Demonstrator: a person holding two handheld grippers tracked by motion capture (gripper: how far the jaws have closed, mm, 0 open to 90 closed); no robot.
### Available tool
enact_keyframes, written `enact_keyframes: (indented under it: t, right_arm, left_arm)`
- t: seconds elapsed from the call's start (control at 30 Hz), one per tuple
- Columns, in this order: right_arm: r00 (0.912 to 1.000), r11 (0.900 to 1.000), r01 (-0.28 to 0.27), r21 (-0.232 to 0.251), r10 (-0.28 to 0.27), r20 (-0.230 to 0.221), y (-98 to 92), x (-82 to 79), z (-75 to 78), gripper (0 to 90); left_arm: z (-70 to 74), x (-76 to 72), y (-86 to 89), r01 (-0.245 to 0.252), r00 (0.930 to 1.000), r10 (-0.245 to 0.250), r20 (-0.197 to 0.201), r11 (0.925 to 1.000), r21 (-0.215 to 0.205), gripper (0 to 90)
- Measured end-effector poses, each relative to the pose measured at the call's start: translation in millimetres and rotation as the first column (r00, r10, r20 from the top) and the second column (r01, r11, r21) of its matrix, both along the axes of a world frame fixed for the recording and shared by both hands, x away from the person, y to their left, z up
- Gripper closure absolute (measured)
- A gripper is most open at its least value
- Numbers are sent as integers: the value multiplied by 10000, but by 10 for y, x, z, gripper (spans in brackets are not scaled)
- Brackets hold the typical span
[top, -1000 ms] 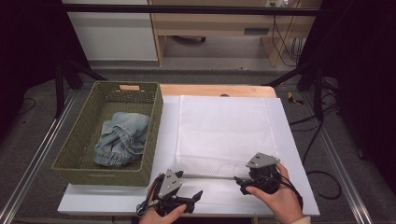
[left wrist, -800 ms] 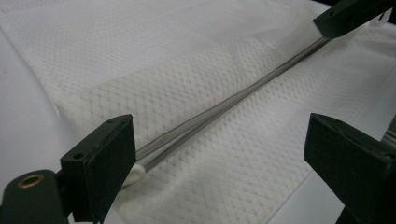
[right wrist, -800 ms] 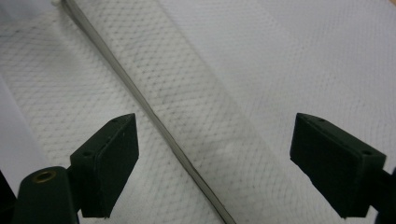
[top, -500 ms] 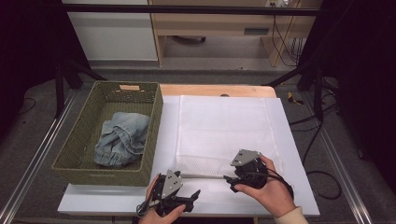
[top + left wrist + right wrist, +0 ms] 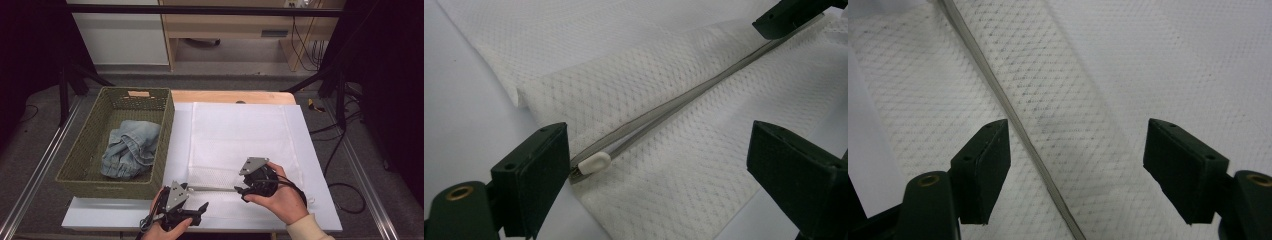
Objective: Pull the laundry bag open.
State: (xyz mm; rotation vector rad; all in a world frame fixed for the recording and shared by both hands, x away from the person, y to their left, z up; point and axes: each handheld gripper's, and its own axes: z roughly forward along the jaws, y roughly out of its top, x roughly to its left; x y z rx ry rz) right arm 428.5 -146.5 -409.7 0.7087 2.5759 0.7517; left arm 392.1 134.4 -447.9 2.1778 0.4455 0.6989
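A white mesh bag (image 5: pixel 240 135) lies flat on the white table (image 5: pixel 322 200), with its grey zipper (image 5: pixel 212 188) running along the near edge. My left gripper (image 5: pixel 199 212) stands open at the zipper's left end. In the left gripper view the white zipper pull (image 5: pixel 594 162) lies beside the left jaw, untouched. My right gripper (image 5: pixel 243 192) hovers open over the zipper further right. Its jaws have just been closing, and in the right gripper view the zipper (image 5: pixel 1013 117) runs under the gap, near the left jaw, with nothing pinched.
A green woven basket (image 5: pixel 85 150) stands at the table's left side with crumpled blue jeans (image 5: pixel 130 147) inside. Beyond the table are a wooden edge (image 5: pixel 230 96), the floor and cables (image 5: pixel 340 145) at the right.
My right gripper has moved left along the zipper toward the left gripper, and its jaws stand narrower. The left gripper has stayed nearly in place.
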Motion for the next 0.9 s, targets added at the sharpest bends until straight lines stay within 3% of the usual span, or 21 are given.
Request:
enact_keyframes:
  t: [0.3,0.57,0.9]
  right_arm:
    - [9973,9968,-586,-547,561,-465,34,51,-123,289]
    - [9969,9980,-530,-351,508,-595,-29,67,-184,318]
    - [9970,9976,-638,-278,624,-462,-80,52,-258,429]
  left_arm:
    - [-40,6,-38,110,9999,-110,-9,9991,405,105]
    - [-37,5,-31,48,10000,-48,-7,9990,434,107]
    - [-45,2,-47,148,9999,-147,-25,9986,511,110]
